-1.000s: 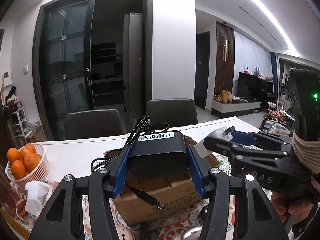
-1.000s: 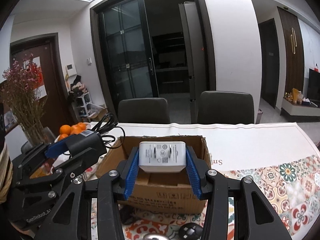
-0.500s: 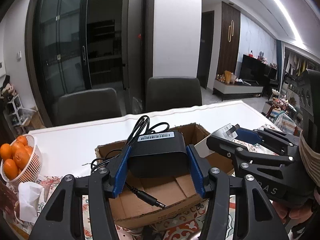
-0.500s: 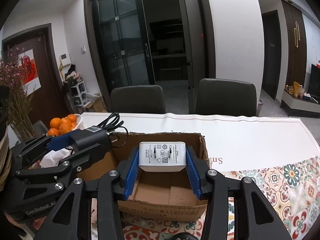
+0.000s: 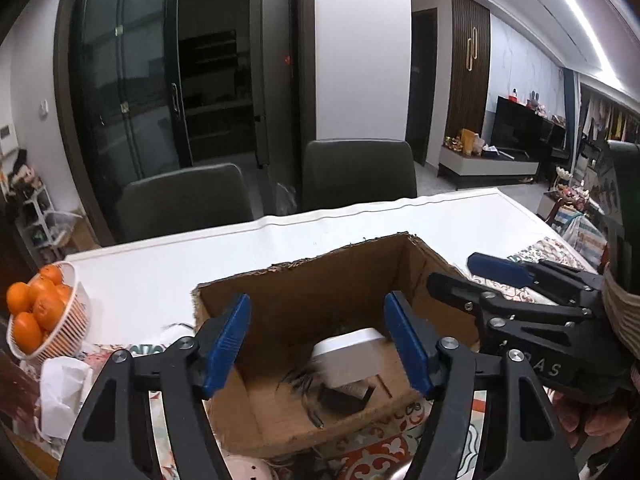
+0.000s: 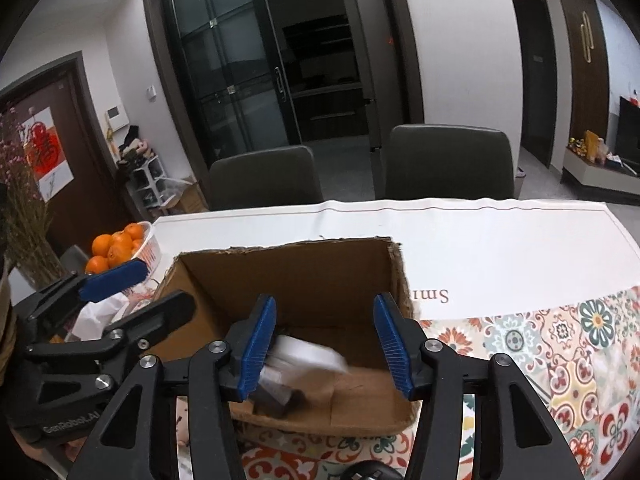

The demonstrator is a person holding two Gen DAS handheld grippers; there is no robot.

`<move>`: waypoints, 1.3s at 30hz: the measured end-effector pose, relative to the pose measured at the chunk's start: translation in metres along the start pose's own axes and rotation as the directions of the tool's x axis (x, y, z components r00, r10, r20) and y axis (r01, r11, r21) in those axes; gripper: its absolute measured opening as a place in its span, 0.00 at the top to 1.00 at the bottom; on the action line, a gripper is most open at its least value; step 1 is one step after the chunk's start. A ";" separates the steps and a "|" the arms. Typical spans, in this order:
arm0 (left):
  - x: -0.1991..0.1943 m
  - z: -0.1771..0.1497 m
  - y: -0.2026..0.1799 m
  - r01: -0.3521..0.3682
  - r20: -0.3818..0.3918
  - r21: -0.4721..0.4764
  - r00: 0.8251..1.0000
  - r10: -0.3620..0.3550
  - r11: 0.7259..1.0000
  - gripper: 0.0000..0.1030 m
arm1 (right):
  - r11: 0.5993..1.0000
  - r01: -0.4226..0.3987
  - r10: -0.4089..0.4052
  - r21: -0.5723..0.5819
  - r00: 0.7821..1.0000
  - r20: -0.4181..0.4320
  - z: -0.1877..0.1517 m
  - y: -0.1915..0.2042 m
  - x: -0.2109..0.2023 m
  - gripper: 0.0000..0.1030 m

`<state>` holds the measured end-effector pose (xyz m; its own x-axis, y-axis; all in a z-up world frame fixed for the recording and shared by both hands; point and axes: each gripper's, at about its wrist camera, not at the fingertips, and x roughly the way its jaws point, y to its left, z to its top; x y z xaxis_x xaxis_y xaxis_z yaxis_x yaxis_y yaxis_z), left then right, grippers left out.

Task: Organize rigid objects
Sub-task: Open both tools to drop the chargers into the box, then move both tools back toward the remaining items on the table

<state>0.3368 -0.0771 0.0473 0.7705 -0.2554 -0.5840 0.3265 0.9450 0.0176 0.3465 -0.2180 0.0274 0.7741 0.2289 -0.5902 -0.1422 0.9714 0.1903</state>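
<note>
Corrugated brown cardboard box [image 5: 304, 292], open top with ragged torn rim, sits on the table on a patterned tile-print cloth [image 6: 560, 360]. We see the left gripper [image 5: 316, 344] with ribbed blue pads spread wide, holding nothing. Same for the right gripper [image 6: 326, 344], jaws apart and empty. Inside the box, the white rounded plastic charger block [image 5: 346, 356] lies blurred over the black boxy power adapter [image 5: 340, 398] and its thin cable. White ribbed basket of oranges [image 5: 34, 312] stands to the box's left.
</note>
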 end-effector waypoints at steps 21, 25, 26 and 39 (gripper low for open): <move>-0.064 -0.039 -0.008 -0.092 0.064 0.062 0.994 0.088 0.994 0.27 | 0.992 0.129 -0.128 0.001 0.981 0.149 -0.031 0.013 -0.076 0.22; -0.071 -0.054 -0.008 -0.101 0.057 0.065 0.994 0.098 0.993 0.27 | 0.987 0.162 -0.159 -0.004 0.974 0.159 -0.043 0.021 -0.084 0.21; -0.073 -0.059 -0.008 -0.106 0.056 0.066 0.993 0.102 0.992 0.27 | 0.987 0.163 -0.160 -0.004 0.974 0.161 -0.047 0.023 -0.086 0.20; -0.103 -0.113 -0.002 -0.172 0.033 0.034 0.985 0.170 0.985 0.27 | 0.996 0.086 -0.085 -0.011 0.991 0.099 -0.100 0.042 -0.084 0.20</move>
<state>0.1952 -0.0300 0.0158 0.8325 -0.0971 -0.5454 0.2080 0.9673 0.1453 0.2137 -0.1899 0.0062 0.8409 0.1383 -0.5232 -0.0815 0.9881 0.1301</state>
